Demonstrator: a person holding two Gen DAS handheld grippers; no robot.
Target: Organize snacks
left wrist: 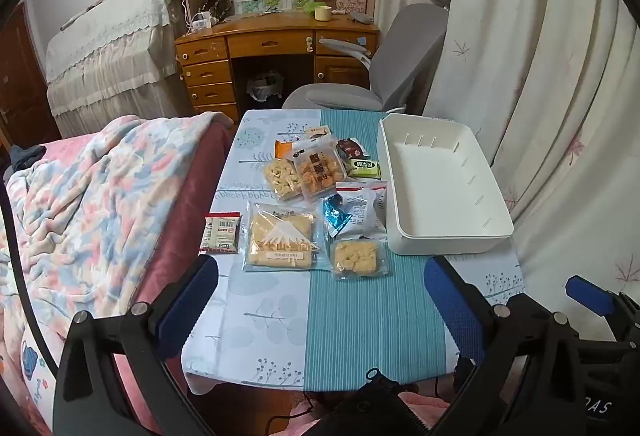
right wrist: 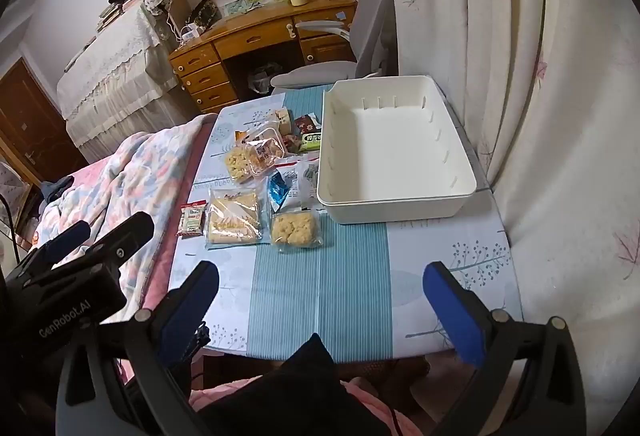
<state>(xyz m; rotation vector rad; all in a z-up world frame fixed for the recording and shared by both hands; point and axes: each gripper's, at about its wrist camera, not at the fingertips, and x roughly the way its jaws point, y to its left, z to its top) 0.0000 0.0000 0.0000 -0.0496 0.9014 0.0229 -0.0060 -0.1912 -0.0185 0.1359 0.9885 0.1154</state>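
Note:
Several snack packs lie on a small table: a large clear pack of yellow wafers [left wrist: 279,238] [right wrist: 234,219], a square pale cake pack [left wrist: 357,257] [right wrist: 296,229], a small red-edged packet [left wrist: 221,232] [right wrist: 192,219], a blue and white bag [left wrist: 352,213] [right wrist: 289,183], and two clear tubs of biscuits [left wrist: 304,170] [right wrist: 252,156]. An empty white bin [left wrist: 436,178] [right wrist: 394,148] stands to their right. My left gripper [left wrist: 322,282] hangs open above the table's near part, nothing between its fingers. My right gripper [right wrist: 322,288] is open too, over the near edge, holding nothing.
The table wears a blue striped and leaf-print cloth [left wrist: 360,316] [right wrist: 320,296]. A bed with a flowered blanket [left wrist: 88,204] lies on the left, a curtain [left wrist: 560,96] on the right. Beyond stand a grey chair [left wrist: 392,64] and a wooden desk [left wrist: 260,48].

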